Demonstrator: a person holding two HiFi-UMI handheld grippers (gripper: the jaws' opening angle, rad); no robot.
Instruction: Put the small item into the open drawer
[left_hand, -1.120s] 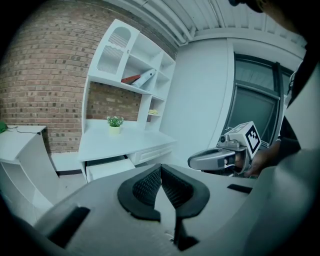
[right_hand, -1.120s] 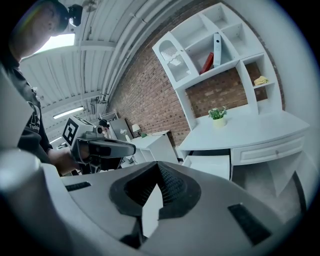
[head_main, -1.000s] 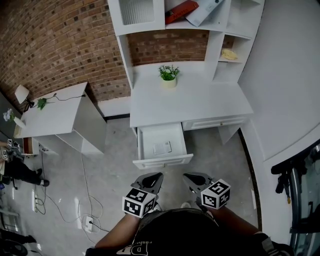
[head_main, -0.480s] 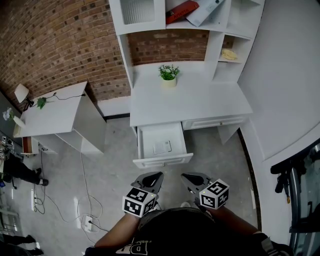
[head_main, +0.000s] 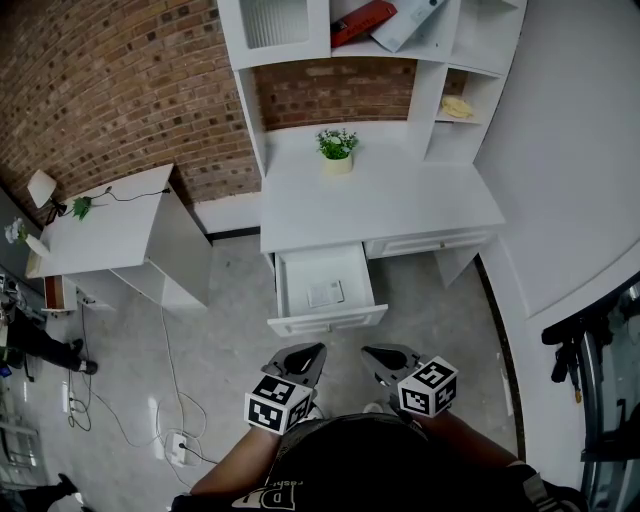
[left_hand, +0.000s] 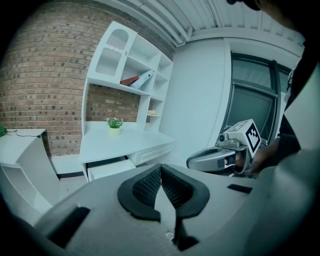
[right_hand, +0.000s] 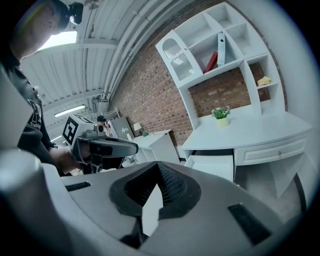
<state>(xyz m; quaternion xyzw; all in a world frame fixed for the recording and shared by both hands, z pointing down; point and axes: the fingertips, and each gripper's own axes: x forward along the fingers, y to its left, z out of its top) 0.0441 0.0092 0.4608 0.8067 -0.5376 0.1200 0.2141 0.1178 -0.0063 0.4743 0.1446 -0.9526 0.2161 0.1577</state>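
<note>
The white desk's open drawer (head_main: 322, 283) is pulled out toward me, and a small pale flat item (head_main: 325, 294) lies on its floor. My left gripper (head_main: 306, 353) and right gripper (head_main: 378, 355) hover side by side over the grey floor, just in front of the drawer's front panel. Both are shut with nothing between the pads. In the left gripper view the left gripper (left_hand: 160, 168) points toward the drawer (left_hand: 107, 168), and the right gripper (left_hand: 215, 159) shows beside it. In the right gripper view the right gripper (right_hand: 159, 165) faces the drawer (right_hand: 212, 165).
A small potted plant (head_main: 337, 150) stands at the back of the desk top (head_main: 400, 200). Shelves above hold a red book (head_main: 362, 22). A white side table (head_main: 110, 235) stands to the left. Cables and a power strip (head_main: 177, 445) lie on the floor at lower left.
The right gripper has edged very slightly left. Nothing else has visibly moved.
</note>
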